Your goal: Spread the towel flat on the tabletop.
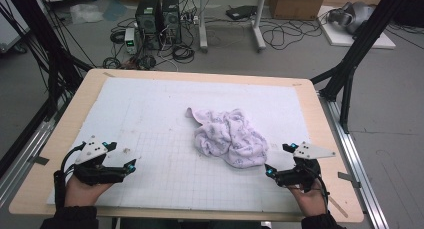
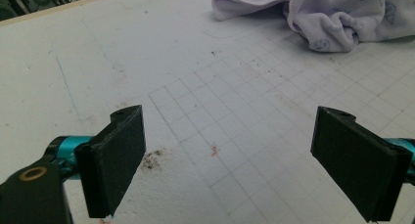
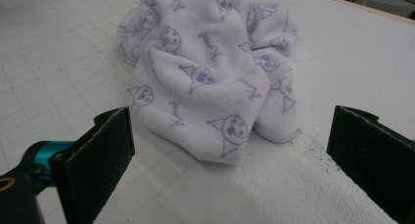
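With both the left gripper (image 1: 131,165) and right gripper (image 1: 269,170) gaping empty, pinching the crumpled towel's (image 1: 229,136) near-right edge looked wisest.

A light wooden table (image 1: 60,139) stands on a grey floor (image 1: 395,114). A big white mat with thin square lines (image 1: 150,114) covers most of its top. Behind the table, two black computer boxes (image 1: 159,16) sit on the floor among many black wires (image 1: 285,36). A brown cardboard box (image 1: 295,4) is near them. Black metal poles (image 1: 357,51) stand at the sides.
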The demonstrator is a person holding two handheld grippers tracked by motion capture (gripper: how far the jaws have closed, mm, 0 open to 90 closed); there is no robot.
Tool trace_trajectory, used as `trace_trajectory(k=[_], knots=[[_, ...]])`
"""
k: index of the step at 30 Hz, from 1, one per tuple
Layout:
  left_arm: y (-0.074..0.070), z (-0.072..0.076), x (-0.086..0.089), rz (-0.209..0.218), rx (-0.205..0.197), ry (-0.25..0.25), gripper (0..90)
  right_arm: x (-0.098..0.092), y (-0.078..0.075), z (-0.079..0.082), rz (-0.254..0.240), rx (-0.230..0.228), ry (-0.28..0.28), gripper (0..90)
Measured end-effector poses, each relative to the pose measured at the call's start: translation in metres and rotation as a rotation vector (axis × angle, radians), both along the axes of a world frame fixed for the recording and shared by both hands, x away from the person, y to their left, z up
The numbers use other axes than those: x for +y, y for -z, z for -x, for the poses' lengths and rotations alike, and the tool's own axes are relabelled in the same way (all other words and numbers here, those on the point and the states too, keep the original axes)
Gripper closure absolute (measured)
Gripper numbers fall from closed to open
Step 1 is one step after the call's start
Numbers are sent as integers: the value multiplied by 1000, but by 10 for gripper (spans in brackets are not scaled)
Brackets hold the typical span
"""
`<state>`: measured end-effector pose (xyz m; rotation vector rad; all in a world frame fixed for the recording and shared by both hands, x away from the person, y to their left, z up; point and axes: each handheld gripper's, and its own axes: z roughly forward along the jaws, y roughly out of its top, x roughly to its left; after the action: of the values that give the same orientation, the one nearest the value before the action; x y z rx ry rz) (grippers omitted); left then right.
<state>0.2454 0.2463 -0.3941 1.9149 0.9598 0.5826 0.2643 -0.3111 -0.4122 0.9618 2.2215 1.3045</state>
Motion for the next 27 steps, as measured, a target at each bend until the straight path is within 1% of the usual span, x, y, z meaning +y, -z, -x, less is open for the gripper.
trace_trajectory(k=[8, 14, 16, 18, 21, 22, 24, 27], knots=[[0, 1, -1, -10, -1, 0, 134, -1, 1, -1, 1, -5, 2, 26], [-1, 2, -1, -10, -4, 6, 134, 0, 0, 1, 1, -8, -2, 26], [-1, 2, -2, -2, -3, 3, 134, 0, 0, 1, -7, -9, -2, 26], [-2, 2, -3, -9, -6, 8, 134, 0, 0, 1, -11, -11, -4, 26], [-1, 1, -5, -9, -6, 10, 134, 2, -1, 0, -14, -2, -10, 26], [-1, 1, -6, -8, -7, 13, 134, 2, -1, -1, -14, -10, -14, 26], [-1, 2, -7, -6, -4, 17, 134, 3, -2, -1, -14, -5, -13, 26], [0, 1, -8, -7, -2, 12, 134, 5, -8, -5, -32, -4, -19, 26]])
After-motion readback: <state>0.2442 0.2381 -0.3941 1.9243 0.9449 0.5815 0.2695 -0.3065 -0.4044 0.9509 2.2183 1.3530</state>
